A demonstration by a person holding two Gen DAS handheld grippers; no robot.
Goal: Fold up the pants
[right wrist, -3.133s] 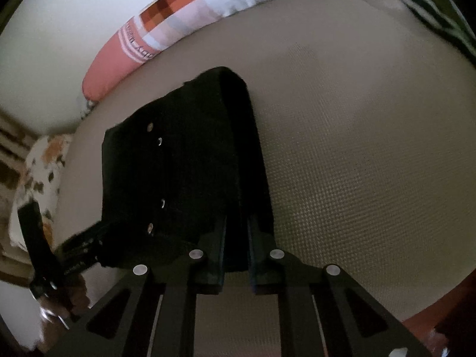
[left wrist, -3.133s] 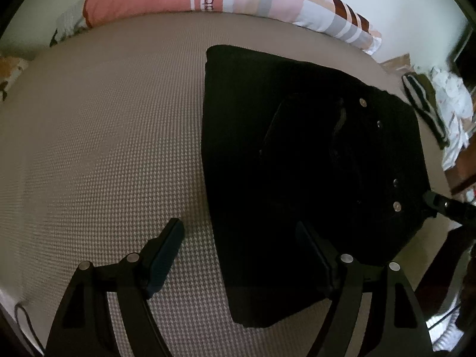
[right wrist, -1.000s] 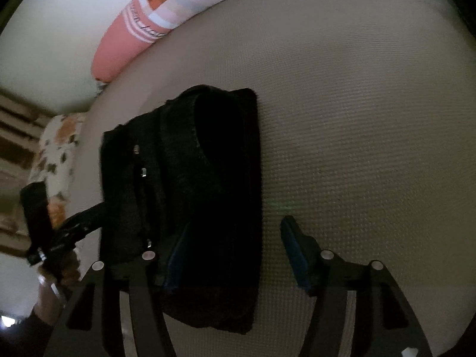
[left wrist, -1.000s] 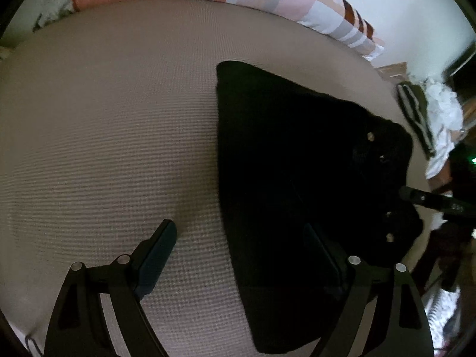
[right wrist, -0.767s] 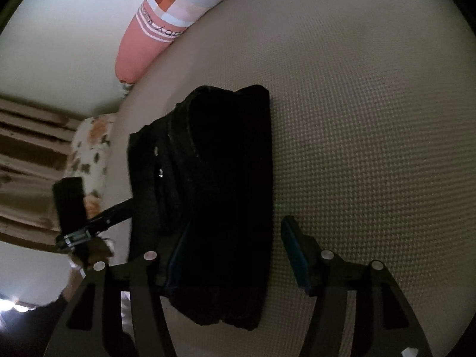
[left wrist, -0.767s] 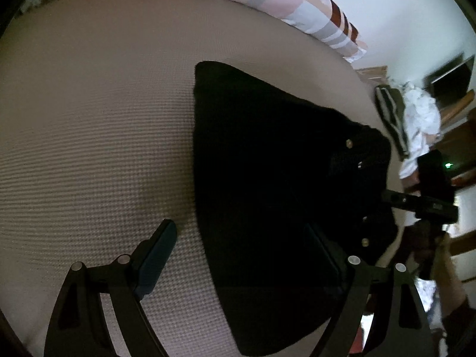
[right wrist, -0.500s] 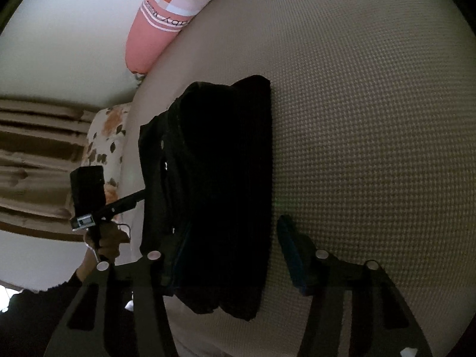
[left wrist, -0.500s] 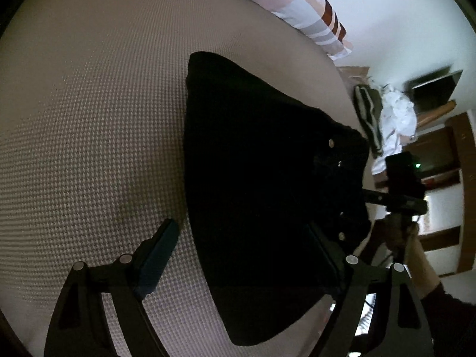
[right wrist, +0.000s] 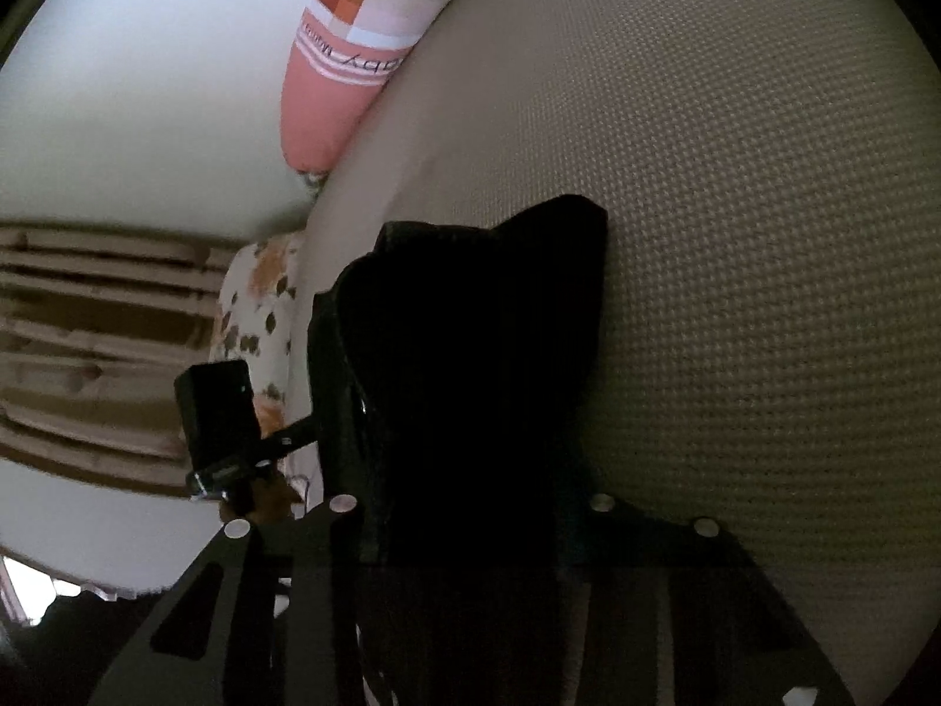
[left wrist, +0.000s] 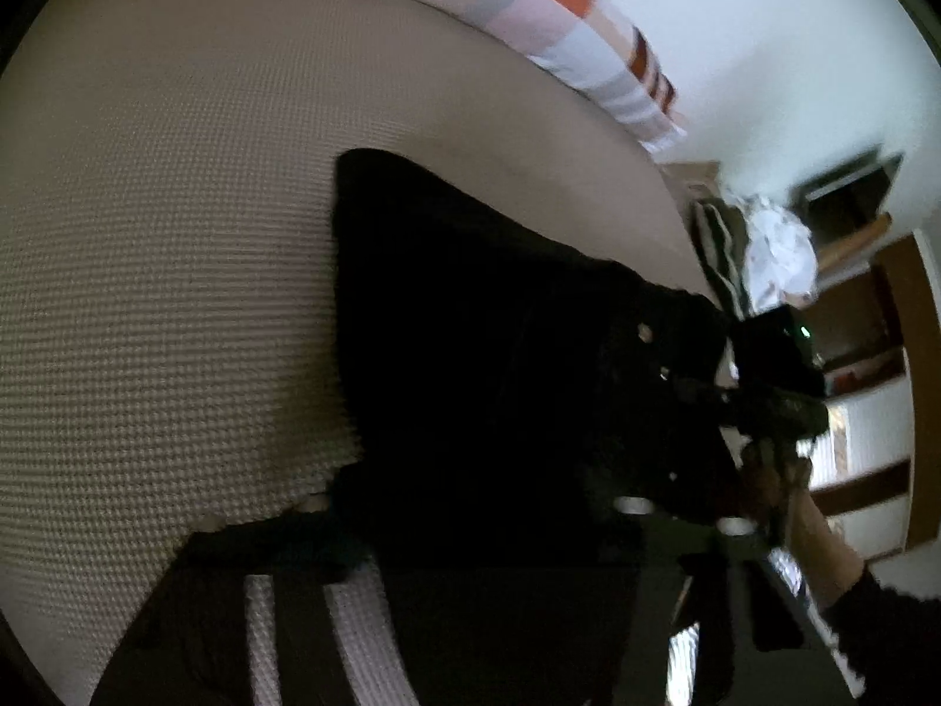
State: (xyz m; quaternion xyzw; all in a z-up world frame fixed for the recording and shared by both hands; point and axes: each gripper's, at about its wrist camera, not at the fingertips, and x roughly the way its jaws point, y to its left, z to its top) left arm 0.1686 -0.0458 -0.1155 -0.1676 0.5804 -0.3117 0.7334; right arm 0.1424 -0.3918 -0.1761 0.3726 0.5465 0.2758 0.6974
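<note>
Already folded into compact black bundle: pants (left wrist: 470,365) near front edge of bed (left wrist: 176,235). Left gripper (left wrist: 470,515) and right gripper (right wrist: 470,520) straddling bundle ends, fingers spread, grip unconfirmed. Remaining: final tidy or lift, probably.

pants (left wrist: 470,353) on bed (left wrist: 164,235) | pillow (left wrist: 529,6) behind pants

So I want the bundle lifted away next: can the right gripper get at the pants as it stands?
Probably yes: the right gripper looks open, and the pants lie between its fingers, with nothing in the way.
</note>
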